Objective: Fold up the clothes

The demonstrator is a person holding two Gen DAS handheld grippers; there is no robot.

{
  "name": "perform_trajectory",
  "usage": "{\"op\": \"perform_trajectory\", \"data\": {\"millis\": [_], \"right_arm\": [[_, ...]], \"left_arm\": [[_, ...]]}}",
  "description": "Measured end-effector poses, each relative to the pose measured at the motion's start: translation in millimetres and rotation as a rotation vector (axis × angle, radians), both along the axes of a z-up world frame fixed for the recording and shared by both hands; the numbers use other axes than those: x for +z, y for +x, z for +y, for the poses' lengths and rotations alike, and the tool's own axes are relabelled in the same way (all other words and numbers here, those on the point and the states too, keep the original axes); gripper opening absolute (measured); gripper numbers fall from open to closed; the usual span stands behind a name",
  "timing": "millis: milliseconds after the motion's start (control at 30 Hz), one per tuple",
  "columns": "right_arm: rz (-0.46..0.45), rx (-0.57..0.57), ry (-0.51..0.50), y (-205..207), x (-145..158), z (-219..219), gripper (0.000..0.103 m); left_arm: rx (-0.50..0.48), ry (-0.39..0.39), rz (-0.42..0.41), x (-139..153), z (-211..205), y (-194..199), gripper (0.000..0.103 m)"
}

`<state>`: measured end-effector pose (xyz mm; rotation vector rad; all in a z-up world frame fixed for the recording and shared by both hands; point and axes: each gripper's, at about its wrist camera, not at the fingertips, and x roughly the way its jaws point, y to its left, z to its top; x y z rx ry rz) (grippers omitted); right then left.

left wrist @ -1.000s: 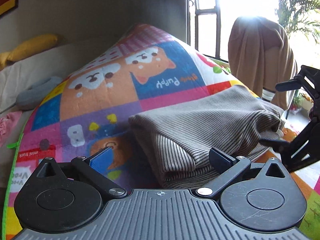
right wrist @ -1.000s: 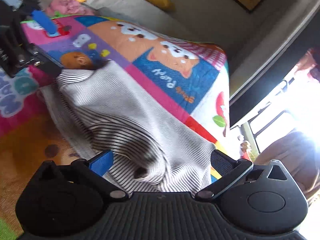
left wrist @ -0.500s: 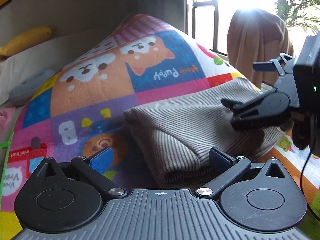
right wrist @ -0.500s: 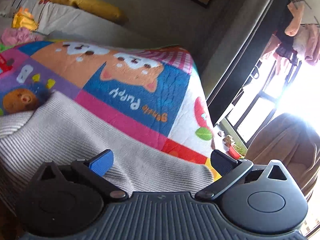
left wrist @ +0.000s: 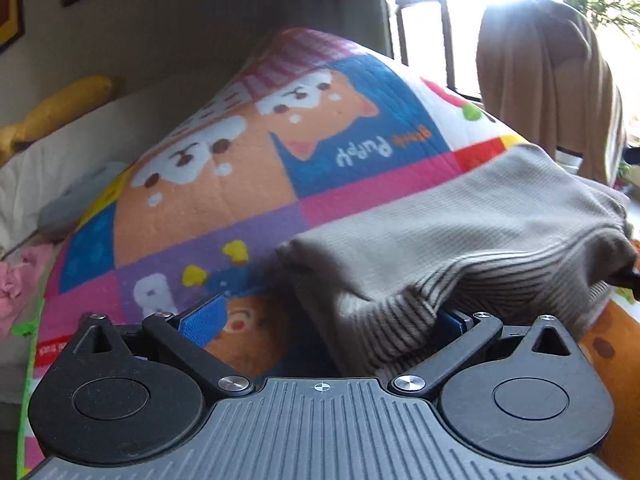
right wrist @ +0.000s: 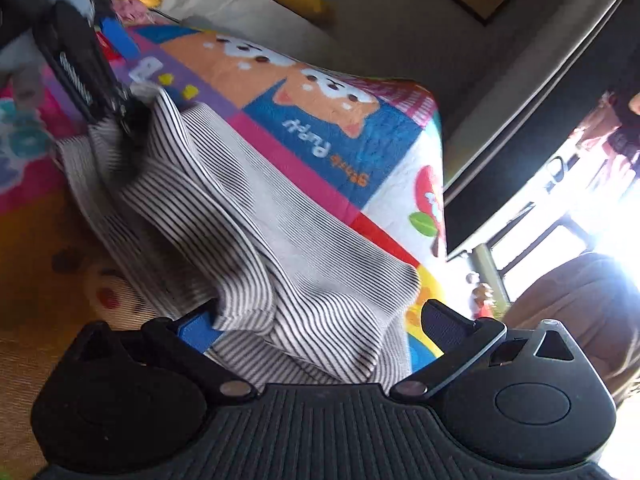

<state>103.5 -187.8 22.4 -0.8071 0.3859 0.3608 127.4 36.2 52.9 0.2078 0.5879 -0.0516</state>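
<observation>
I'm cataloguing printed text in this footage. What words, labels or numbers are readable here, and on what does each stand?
"Puppy" in white letters, upside down, on the blue patch of the colourful cartoon-dog quilted play mat.
Small orange word beside it on the same blue patch: too small to read.
White lettering on the mat's red strip: too blurred to read.
Large white letter shape on the purple patch: unclear.
The grey striped knit garment bears no text.

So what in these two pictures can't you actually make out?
- Left wrist view: the striped garment drapes over the left tool's right finger, hiding any grip there.
- Right wrist view: fabric covers part of the right tool's blue finger, so contact is unclear.
- Right wrist view: the other tool is blurred and cut by the top-left edge.
- Both views: which kind of garment it is; it is bunched.
</observation>
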Motion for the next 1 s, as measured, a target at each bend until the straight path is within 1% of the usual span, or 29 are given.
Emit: {"op": "perform_trajectory", "data": {"millis": [67, 133, 200, 267, 367, 400, 500, 600, 700, 800, 933, 1000], "right_arm": [[-0.084, -0.086, -0.030, 15, -9, 3, 0.103], [-0.144, -0.143, -0.032, 28, -11, 4, 0.103], [-0.173, -0.192, 0.011, 41, -4, 2, 0.103], [-0.192, -0.224, 0.056, 51, 5, -1, 0.103], [-0.230, -0.240, 0.077, 58, 14, -2, 0.103], [-0.247, -0.242, 0.081, 60, 17, -1, 0.103], [-0.324, -0.240, 0.101, 57, 29, 1, 0.103], [-0.379, -0.246, 0.148, 57, 44, 2, 0.103], [-0.415, -0.256, 0.199, 57, 61, 2, 0.103], [-0.431, -0.259, 0.234, 57, 78, 1, 0.103], [-0.442, -0.250, 0.235, 56, 88, 5, 0.103], [-0.450, -0.245, 0.214, 55, 88, 8, 0.103]], "left_arm": [[-0.010, 0.017, -0.010, 7, 7, 3, 0.103], [-0.032, 0.048, -0.010, 13, 10, 3, 0.103], [-0.059, 0.088, -0.013, 18, 13, 1, 0.103], [-0.097, 0.149, -0.024, 23, 12, -2, 0.103], [-0.141, 0.236, -0.024, 29, 9, -4, 0.103], [-0.151, 0.253, -0.019, 32, 9, -5, 0.103], [-0.184, 0.253, -0.011, 43, 9, -11, 0.103], [-0.226, 0.226, -0.018, 50, 7, -18, 0.103], [-0.264, 0.207, -0.016, 44, -2, -20, 0.103], [-0.289, 0.240, -0.015, 28, -18, -19, 0.103], [-0.261, 0.252, -0.033, 7, -32, -12, 0.103], [-0.204, 0.275, -0.051, -1, -36, -6, 0.103]]}}
